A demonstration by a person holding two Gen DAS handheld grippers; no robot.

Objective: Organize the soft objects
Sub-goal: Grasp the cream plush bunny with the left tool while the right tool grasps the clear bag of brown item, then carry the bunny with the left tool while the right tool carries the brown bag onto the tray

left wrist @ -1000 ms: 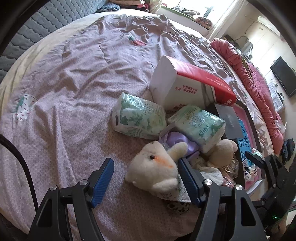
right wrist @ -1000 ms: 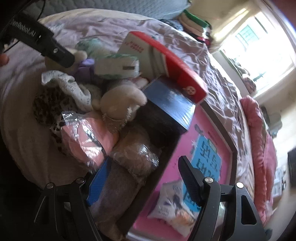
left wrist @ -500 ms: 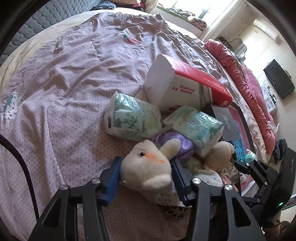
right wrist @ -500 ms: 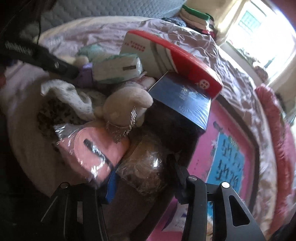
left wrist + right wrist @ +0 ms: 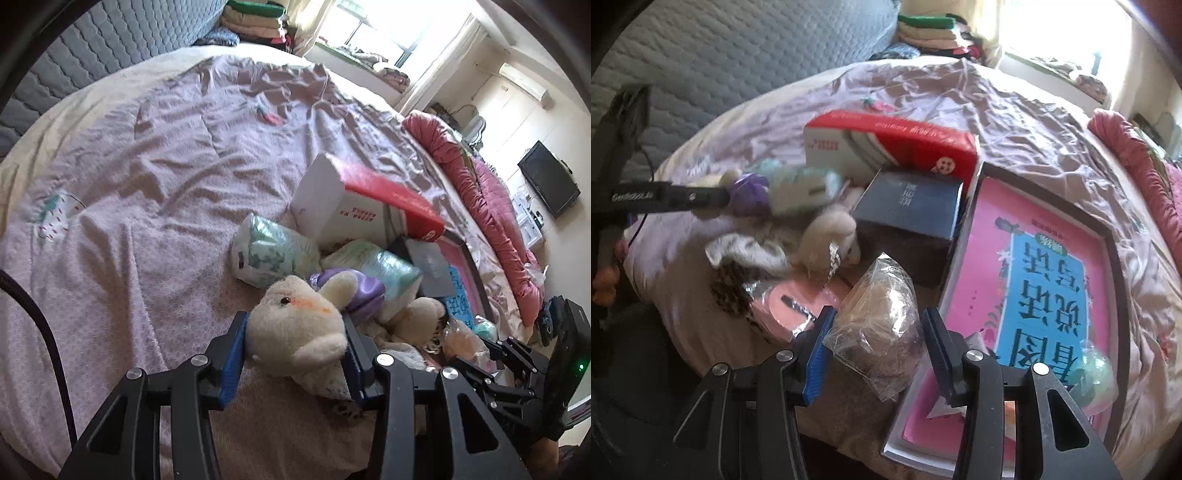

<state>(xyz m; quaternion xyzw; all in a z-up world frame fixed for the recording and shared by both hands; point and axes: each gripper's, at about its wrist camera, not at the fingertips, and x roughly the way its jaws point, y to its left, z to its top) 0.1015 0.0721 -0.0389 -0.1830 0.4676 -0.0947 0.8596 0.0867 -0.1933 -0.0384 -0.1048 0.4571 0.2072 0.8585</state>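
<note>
We see the left hand-held gripper [image 5: 295, 360] clamped on the bunny [image 5: 295, 325], just in front of the red box [image 5: 365, 206] on the bed [image 5: 147, 147]. The right hand-held gripper [image 5: 875, 354] pinches a bagged plush [image 5: 882, 328]. That slick bag could slip free, and lifting the bunny may drag the pile beside it.

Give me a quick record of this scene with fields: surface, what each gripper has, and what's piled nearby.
surface: bed with a wrinkled lilac quilt
left gripper: shut on the cream plush toy
right gripper: shut on the clear bag of brown stuff
pile beside toy: two green-white soft packs, purple item, red-and-white box
hard items: dark blue box, pink and blue picture book
also near bag: pink wrapped item
</note>
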